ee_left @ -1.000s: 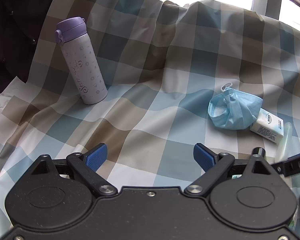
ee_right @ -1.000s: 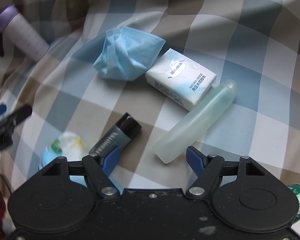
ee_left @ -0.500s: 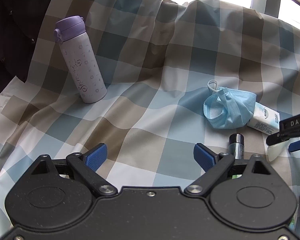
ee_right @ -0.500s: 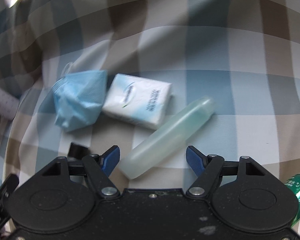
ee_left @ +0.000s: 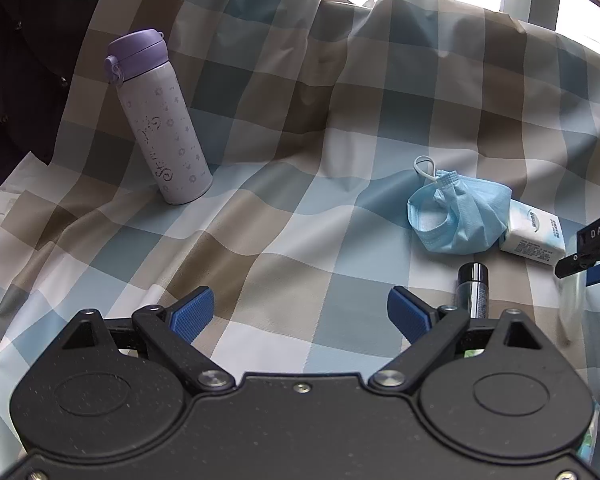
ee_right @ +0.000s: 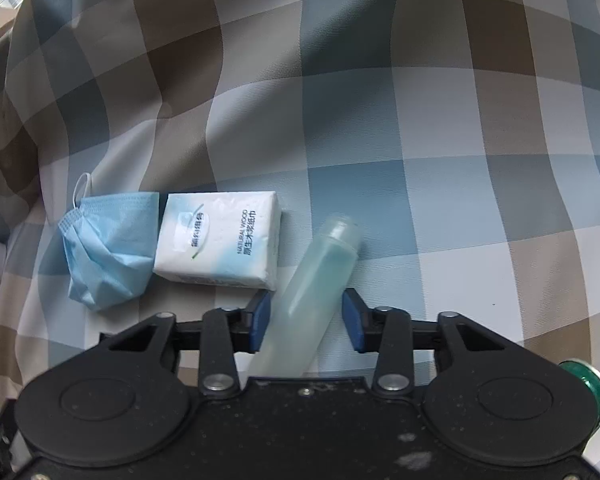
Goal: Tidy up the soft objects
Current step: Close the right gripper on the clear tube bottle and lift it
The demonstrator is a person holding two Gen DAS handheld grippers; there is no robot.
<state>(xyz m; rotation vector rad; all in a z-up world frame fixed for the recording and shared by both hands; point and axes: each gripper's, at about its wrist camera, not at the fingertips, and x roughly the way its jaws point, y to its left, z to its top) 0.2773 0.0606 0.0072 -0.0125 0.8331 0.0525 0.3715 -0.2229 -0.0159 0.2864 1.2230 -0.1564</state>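
Straddling the translucent squeeze bottle (ee_right: 318, 276), the right gripper (ee_right: 306, 316) points steeply down at the checked cloth (ee_right: 380, 120); its jaws have just been closing, the bottle lies between them, the left pad looks to touch its side and a slim gap shows at the right pad, so a firm grip is not yet evident.

- Left gripper (ee_left: 300, 312): one, jaws wide apart, nothing between them, hovering over bare cloth, apparently waiting.
- Squeeze bottle: one, lying on its side, cap toward the far side, just right of the tissue pack (ee_right: 220, 246).
- Tissue pack: one, flat, touching the face mask (ee_right: 108, 252) on its left; these two soft items already sit together, probably as the sorted group.
- Face mask: one, crumpled, ear loop at the far left.
- Purple flask (ee_left: 160, 120): one, upright, far left, well apart.
- Dark metal cylinder (ee_left: 474, 292): one, near the mask.
- Green can (ee_right: 586, 384): one, at the near right edge.
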